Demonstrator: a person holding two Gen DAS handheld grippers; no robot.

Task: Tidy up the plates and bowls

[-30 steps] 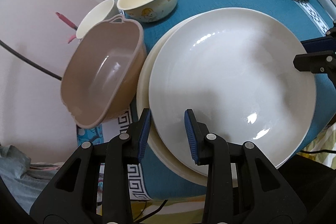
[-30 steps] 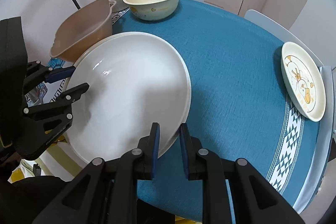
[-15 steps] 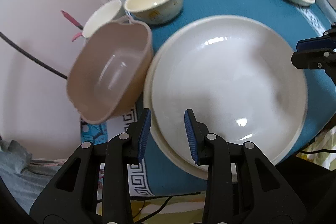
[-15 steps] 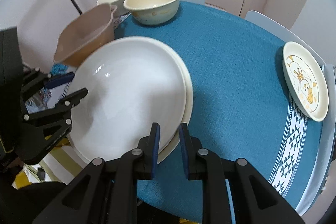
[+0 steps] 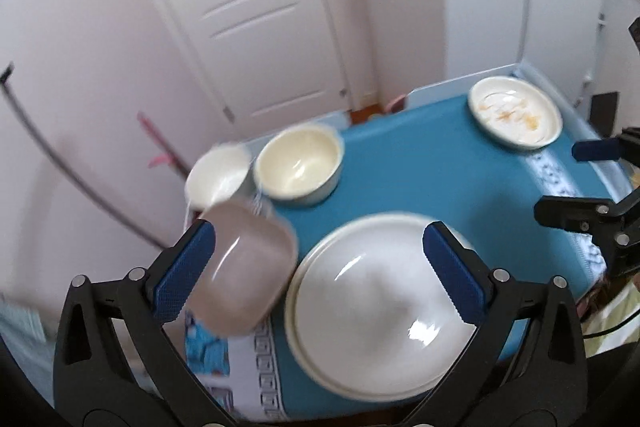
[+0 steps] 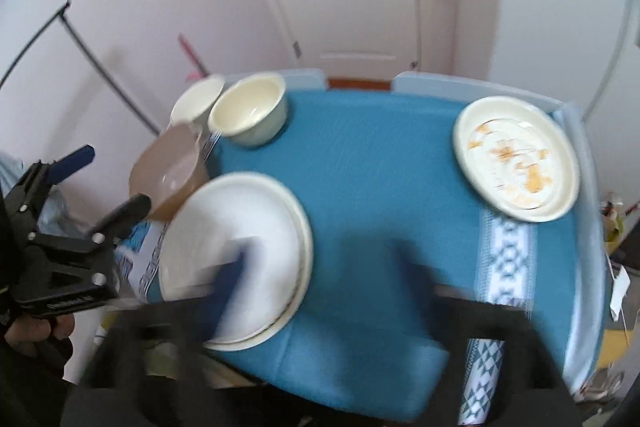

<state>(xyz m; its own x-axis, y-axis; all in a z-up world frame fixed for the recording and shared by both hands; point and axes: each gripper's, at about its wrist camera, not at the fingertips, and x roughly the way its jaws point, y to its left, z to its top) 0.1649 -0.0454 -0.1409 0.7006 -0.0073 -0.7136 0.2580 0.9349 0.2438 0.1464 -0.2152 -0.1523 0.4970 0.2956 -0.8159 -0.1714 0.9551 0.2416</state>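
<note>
A large white plate (image 5: 376, 303) lies stacked on a cream plate (image 6: 306, 259) at the table's near left; the white plate also shows in the right wrist view (image 6: 224, 239). My left gripper (image 5: 320, 267) is open and empty, raised above the stack. My right gripper (image 6: 320, 279) is open and empty, blurred, above the table's near edge. A brown plastic bowl (image 5: 244, 267) sits left of the stack. A cream bowl (image 5: 300, 167) and a white bowl (image 5: 216, 175) stand behind it. A small patterned plate (image 6: 516, 155) lies at the far right.
The table has a blue cloth (image 6: 380, 187) with a patterned white band (image 6: 504, 259). A white door (image 5: 248, 7) and walls stand behind. A black cable (image 5: 60, 163) hangs at the left. Pale chair backs (image 6: 440, 83) border the table's far side.
Both grippers have opened wide, let go of the white plate and pulled back and up. The white plate now rests on the cream plate.
</note>
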